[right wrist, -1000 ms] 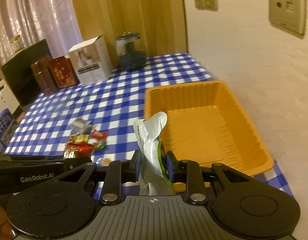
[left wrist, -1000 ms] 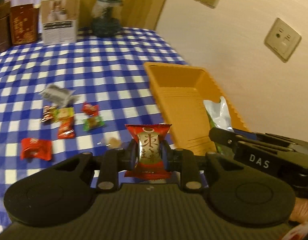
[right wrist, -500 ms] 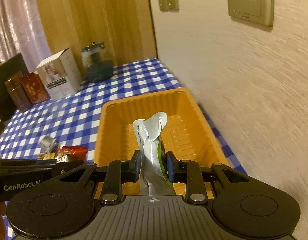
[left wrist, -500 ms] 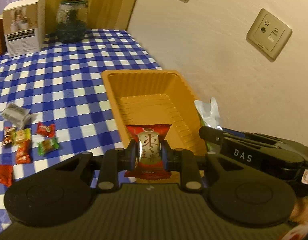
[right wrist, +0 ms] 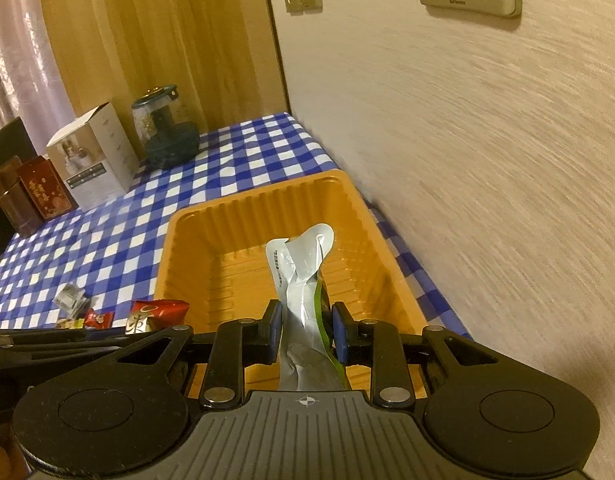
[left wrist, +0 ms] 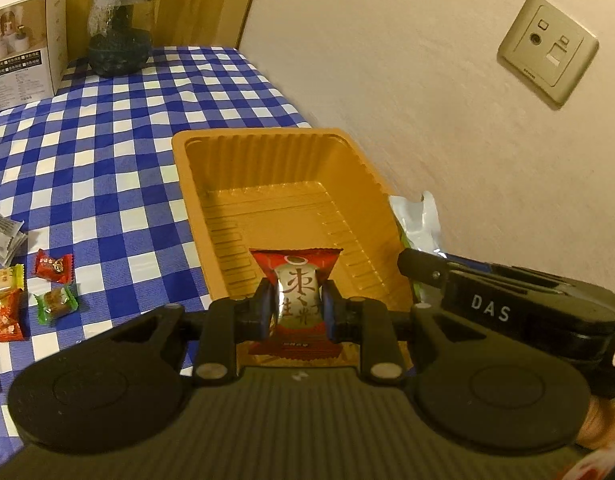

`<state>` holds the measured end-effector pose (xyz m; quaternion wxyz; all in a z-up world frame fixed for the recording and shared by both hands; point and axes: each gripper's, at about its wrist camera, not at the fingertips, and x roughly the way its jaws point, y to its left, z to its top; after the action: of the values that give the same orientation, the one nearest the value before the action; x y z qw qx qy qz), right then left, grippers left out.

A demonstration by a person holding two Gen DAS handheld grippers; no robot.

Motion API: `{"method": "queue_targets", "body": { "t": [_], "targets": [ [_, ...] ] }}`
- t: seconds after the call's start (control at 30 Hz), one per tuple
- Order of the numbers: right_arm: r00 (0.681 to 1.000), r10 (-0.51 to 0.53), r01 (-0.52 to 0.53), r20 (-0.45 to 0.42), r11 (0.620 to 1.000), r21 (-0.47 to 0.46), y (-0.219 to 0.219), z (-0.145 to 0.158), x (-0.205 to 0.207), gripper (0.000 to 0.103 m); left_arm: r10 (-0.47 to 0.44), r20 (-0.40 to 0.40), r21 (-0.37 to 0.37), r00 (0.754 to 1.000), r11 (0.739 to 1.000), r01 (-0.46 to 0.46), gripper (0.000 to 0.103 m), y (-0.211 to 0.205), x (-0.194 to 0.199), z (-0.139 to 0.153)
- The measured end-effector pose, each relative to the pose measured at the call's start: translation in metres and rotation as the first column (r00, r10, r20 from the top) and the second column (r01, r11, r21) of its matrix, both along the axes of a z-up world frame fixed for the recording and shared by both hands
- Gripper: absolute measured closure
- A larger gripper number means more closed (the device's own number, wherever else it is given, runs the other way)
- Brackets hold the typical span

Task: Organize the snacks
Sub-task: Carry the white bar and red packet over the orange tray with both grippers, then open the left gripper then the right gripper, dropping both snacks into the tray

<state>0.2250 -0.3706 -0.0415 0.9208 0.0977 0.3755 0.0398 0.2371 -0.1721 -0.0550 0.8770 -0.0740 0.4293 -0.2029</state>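
My left gripper [left wrist: 297,310] is shut on a red candy with a silver label [left wrist: 297,300] and holds it over the near end of the empty orange tray [left wrist: 195,204]. My right gripper [right wrist: 305,330] is shut on a silver and green snack pouch [right wrist: 301,276] above the same tray [right wrist: 165,264]. The pouch also shows in the left wrist view [left wrist: 419,220], beside the tray's right rim. The red candy shows at the left in the right wrist view [right wrist: 157,312]. Several small wrapped candies [left wrist: 53,266] lie on the checked cloth left of the tray.
The table has a blue and white checked cloth [left wrist: 107,140]. A white box [left wrist: 23,44], a glass jar [left wrist: 119,32] and dark red boxes [right wrist: 41,188] stand at the far end. A wall [left wrist: 427,100] with sockets runs close along the tray's right side.
Both grippers have moved right and forward, from beside the tray to over it, each still holding its snack. The loose candies have slid to the left edge of view.
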Motion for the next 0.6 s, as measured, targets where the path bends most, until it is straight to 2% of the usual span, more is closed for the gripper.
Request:
{"method": "queue_targets", "body": {
  "t": [0.03, 0.1, 0.6],
  "targets": [
    [1.000, -0.003, 0.003, -0.001, 1.000, 0.001, -0.001, 0.000, 0.000, 0.076, 0.001, 0.005, 0.002, 1.000, 1.000, -0.001, 0.079, 0.000, 0.001, -0.001],
    [1.000, -0.009, 0.009, -0.003, 1.000, 0.004, -0.001, -0.001, 0.000, 0.076, 0.007, 0.009, 0.014, 1.000, 1.000, -0.007, 0.068, 0.001, 0.001, -0.003],
    [1.000, -0.011, 0.011, -0.010, 1.000, 0.018, 0.005, -0.004, 0.002, 0.076, 0.055, 0.024, 0.013, 0.998, 0.998, -0.055, 0.065, 0.029, -0.008, 0.006]
  ]
}}
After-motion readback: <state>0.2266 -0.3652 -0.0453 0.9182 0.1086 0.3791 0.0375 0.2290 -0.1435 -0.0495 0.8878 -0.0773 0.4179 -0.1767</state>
